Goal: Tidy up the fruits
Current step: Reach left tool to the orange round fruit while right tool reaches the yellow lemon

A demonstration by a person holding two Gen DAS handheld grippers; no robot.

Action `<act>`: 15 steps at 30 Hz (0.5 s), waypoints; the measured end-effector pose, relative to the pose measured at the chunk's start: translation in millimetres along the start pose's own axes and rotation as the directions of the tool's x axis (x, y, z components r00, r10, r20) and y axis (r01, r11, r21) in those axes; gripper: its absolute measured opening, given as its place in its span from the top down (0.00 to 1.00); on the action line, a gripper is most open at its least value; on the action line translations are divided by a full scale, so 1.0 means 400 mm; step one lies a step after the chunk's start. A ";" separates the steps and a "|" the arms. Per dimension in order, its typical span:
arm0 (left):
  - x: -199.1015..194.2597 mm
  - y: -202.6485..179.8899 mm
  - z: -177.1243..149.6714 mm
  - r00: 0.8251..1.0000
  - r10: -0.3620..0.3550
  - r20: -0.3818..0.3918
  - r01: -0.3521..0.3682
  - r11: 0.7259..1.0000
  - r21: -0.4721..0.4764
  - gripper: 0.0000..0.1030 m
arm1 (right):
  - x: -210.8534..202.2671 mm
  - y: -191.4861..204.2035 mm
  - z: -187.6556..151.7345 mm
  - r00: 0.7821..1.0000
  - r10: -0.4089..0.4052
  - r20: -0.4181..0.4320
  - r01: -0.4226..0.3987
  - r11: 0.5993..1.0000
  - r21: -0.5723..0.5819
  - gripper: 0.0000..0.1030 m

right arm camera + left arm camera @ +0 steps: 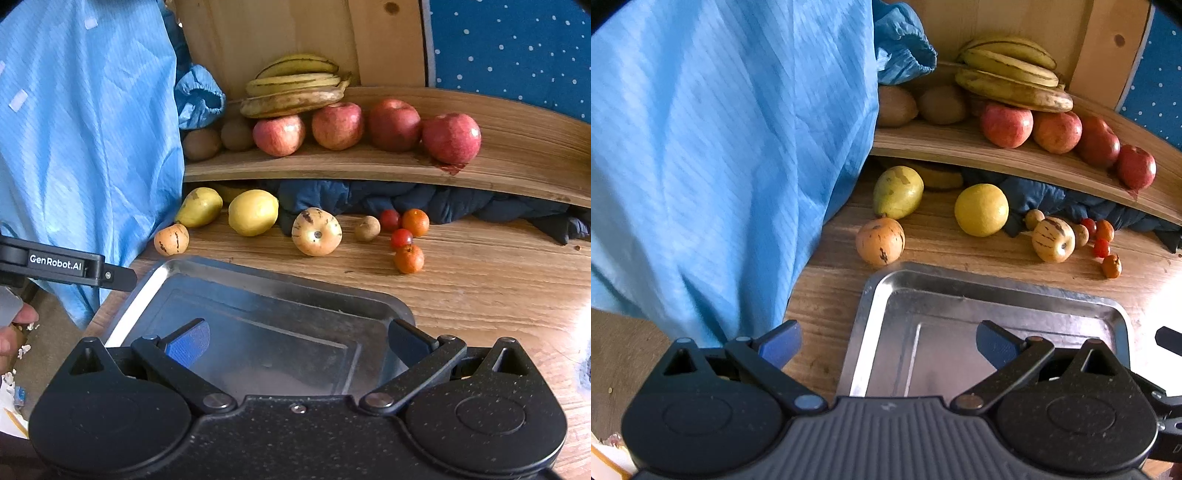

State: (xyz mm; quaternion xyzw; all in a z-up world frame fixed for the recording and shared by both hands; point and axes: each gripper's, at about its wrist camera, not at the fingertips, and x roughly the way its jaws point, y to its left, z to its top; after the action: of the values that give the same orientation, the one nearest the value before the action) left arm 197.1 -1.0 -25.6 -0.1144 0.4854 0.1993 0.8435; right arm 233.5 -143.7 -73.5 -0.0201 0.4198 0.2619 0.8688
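Left gripper [888, 341]: I have it spread wide, holding nothing, hovering over the near left edge of the metal tray [871, 295].
Right gripper [298, 341]: also wide and holding nothing, over the tray's near side.
Tray: bare inside, on the wooden table [480, 288].
Loose fruit: green pear [199, 206], yellow round fruit [253, 212] and two striped melons [317, 232] lie beyond the tray's far rim; small tomatoes and oranges [408, 258] sit to the right.
Shelf [517, 162]: bananas [295, 88], apples [338, 125], kiwis look already sorted.
My approach: I'd take the nearest striped melon first, straddle its widest part, close gently, lift clear of the rim.
Risk: round fruit may roll if nudged.
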 end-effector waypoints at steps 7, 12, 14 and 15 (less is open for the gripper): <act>0.042 -0.003 0.041 0.999 -0.041 -0.012 0.041 0.998 0.039 0.01 | 0.033 0.025 0.021 0.999 -0.042 -0.015 0.042 0.999 -0.010 0.00; 0.077 -0.005 0.071 0.998 -0.053 -0.026 0.054 0.997 0.059 0.01 | 0.050 0.039 0.037 0.997 -0.075 -0.014 0.075 0.997 -0.024 0.00; 0.091 -0.004 0.081 0.998 -0.050 -0.033 0.052 0.997 0.064 0.01 | 0.059 0.047 0.045 0.997 -0.081 -0.015 0.081 0.996 -0.035 0.00; 0.099 -0.003 0.086 0.998 -0.045 -0.038 0.047 0.997 0.067 0.01 | 0.064 0.053 0.049 0.996 -0.084 -0.015 0.083 0.996 -0.045 0.00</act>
State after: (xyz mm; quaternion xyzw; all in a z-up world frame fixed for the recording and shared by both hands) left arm 242.0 20.1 -42.3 -0.1006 0.5043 0.1612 0.8424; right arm 250.9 -109.2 -75.9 -0.0592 0.4202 0.2342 0.8747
